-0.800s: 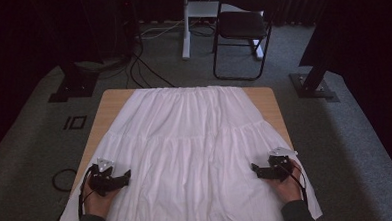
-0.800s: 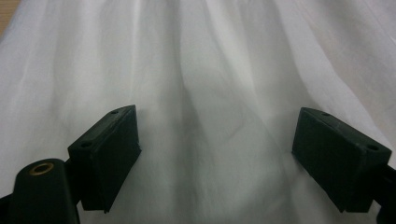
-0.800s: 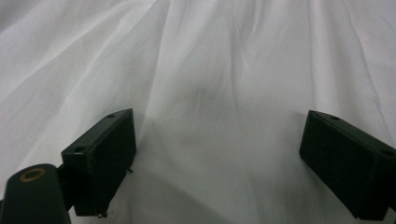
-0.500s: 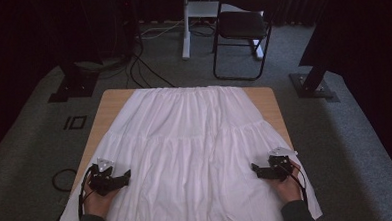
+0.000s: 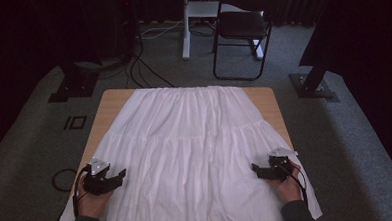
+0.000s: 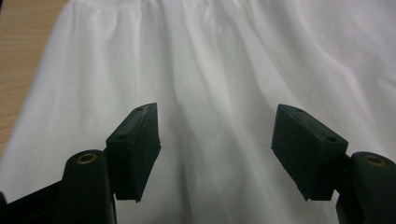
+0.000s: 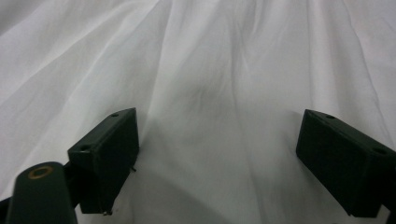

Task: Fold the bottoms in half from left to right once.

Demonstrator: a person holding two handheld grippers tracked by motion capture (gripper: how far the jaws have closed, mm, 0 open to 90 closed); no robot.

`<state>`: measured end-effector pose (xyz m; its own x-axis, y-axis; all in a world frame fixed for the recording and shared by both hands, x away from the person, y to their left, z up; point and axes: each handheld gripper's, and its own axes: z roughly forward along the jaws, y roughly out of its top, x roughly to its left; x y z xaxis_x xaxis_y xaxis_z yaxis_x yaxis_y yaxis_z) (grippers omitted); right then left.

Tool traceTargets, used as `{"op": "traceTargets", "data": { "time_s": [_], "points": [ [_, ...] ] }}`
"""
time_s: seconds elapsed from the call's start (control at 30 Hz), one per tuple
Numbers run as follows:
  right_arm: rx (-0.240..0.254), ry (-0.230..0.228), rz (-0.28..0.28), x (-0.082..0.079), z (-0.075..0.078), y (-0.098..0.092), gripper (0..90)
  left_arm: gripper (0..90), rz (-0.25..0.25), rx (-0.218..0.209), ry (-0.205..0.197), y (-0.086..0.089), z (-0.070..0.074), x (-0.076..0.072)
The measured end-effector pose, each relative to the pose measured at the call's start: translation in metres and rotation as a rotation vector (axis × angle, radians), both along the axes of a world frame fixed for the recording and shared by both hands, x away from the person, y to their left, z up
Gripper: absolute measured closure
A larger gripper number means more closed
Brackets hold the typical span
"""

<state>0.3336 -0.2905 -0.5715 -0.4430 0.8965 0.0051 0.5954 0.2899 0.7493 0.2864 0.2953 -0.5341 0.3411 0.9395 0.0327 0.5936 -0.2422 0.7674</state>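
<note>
1. White skirt (image 5: 191, 156) is lying spread flat, covering the wooden table (image 5: 108, 102).
2. Left gripper (image 5: 117, 175) and right gripper (image 5: 255, 168) are hovering at its near side edges, jaws apart, gripping nothing.
3. Black chair (image 5: 243, 28) is standing beyond the table, well apart.

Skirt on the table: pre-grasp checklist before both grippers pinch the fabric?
1. White skirt spread flat on the wooden table: ok, only soft pleats.
2. Left gripper jaws apart: ok, open with cloth beneath the gap.
3. Right gripper jaws apart: ok, open over cloth.
4. Nothing pinched yet: ok, no fabric between the jaws of either gripper.
5. Grippers at matching spots: ok, each near one side edge of the skirt, near the hem end.
6. Jaws touching the cloth: cannot tell.
</note>
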Motion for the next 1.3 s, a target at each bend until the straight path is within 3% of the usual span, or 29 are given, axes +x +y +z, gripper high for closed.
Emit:
{"op": "traceTargets", "data": {
  "time_s": [0.07, 0.23, 0.3, 0.33, 0.5, 0.77, 1.13, 1.27, 1.3],
  "points": [
    [0.0, -0.002, 0.001, 0.0, 0.0, 0.0, 13.3, 30.5, -0.008, 0.011, -0.005, 0.007, 0.005, -0.004],
    [0.001, -0.001, -0.002, -0.001, 0.0, 0.0, 13.5, 25.1, 0.075, 0.041, -0.02, 0.039, 0.01, -0.015],
    [0.001, -0.001, -0.002, -0.001, 0.0, 0.0, 13.5, 20.6, 0.115, 0.04, -0.005, 0.054, 0.007, -0.019],
    [0.001, -0.001, -0.002, -0.001, 0.0, 0.0, 13.5, 19.2, 0.166, 0.034, 0.006, 0.069, 0.001, -0.022],
    [0.001, -0.001, -0.002, -0.001, 0.0, 0.0, 13.5, 17.1, 0.211, 0.007, 0.046, 0.089, -0.012, -0.024],
    [0.001, -0.001, -0.002, -0.001, 0.0, 0.0, 13.5, 15.2, 0.156, -0.003, 0.099, 0.084, -0.024, -0.023],
    [0.001, -0.001, -0.002, -0.001, 0.0, 0.0, 13.5, 15.4, 0.084, 0.025, 0.113, 0.066, -0.024, -0.035],
    [0.002, -0.001, -0.003, -0.001, 0.0, 0.0, 13.5, 25.4, 0.071, 0.034, 0.137, 0.06, -0.019, -0.04],
    [0.001, -0.001, -0.003, -0.001, 0.0, 0.0, 13.6, 43.6, 0.049, 0.035, 0.143, 0.057, -0.017, -0.041]
  ]
}}
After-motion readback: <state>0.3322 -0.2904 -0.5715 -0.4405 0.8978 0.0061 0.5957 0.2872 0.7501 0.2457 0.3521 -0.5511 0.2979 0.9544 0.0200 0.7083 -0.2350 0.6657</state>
